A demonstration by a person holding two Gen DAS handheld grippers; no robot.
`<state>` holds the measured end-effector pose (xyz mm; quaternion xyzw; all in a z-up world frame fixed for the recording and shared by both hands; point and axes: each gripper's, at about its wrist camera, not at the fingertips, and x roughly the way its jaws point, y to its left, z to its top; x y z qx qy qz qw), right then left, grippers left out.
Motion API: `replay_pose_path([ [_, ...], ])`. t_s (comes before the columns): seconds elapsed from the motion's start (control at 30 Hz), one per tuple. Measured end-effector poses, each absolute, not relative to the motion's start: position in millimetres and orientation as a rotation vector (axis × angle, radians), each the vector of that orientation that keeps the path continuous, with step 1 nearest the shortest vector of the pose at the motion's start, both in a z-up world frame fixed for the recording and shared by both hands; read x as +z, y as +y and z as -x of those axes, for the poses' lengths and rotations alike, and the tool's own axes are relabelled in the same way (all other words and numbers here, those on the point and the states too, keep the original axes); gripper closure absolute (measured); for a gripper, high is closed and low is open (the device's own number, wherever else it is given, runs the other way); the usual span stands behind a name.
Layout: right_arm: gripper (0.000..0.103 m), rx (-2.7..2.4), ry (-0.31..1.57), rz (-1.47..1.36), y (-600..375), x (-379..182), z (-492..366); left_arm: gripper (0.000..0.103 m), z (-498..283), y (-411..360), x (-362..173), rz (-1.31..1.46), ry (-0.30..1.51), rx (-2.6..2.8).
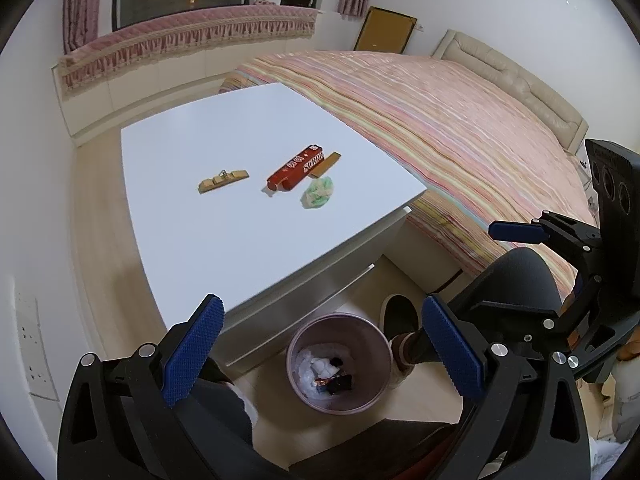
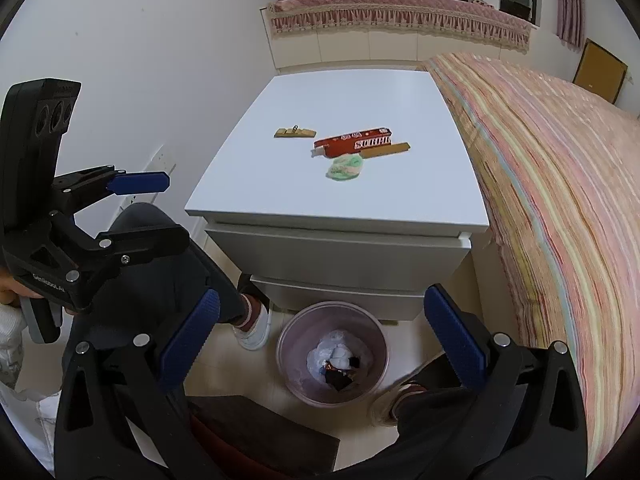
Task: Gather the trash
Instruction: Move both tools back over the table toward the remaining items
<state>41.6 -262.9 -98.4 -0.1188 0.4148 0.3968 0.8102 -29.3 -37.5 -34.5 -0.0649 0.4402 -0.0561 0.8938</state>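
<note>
white cabinet top (image 2: 280, 184), red wrapper (image 2: 354, 143), green wrapper (image 2: 346, 168), two tan pieces (image 2: 295, 133)

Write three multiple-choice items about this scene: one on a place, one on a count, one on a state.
1. Where is the round pink trash bin?
A. on the cabinet
B. on the floor before the white drawer cabinet
C. on the bed

2. How many items lie on the cabinet top?
A. two
B. four
C. six

3. The left tool is:
A. open, empty
B. shut on a wrapper
C. inside the bin

Key: 1 B, it stands below the drawers; 2 B, red wrapper, green crumpled ball and two tan pieces; 3 A, its pads are spread.
</note>
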Motion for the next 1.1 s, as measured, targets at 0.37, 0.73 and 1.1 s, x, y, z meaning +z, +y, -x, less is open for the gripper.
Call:
replay_pose_path([
  [0.37, 0.003, 0.823, 0.903, 0.287, -233, -93, -74, 0.008, -6, -8, -31, 0.099, 0.922, -0.125],
  [0.73, 0.003, 0.811, 0.944, 0.301, -192, -109, -120, 0.008, -65, 24, -56, 0.045, 1.009, -0.193],
  [1.1, 0.003, 0.800, 0.995, 0.323, -163, -140, -149, 0.008, -105, 49, -83, -0.007, 1.044, -0.256],
])
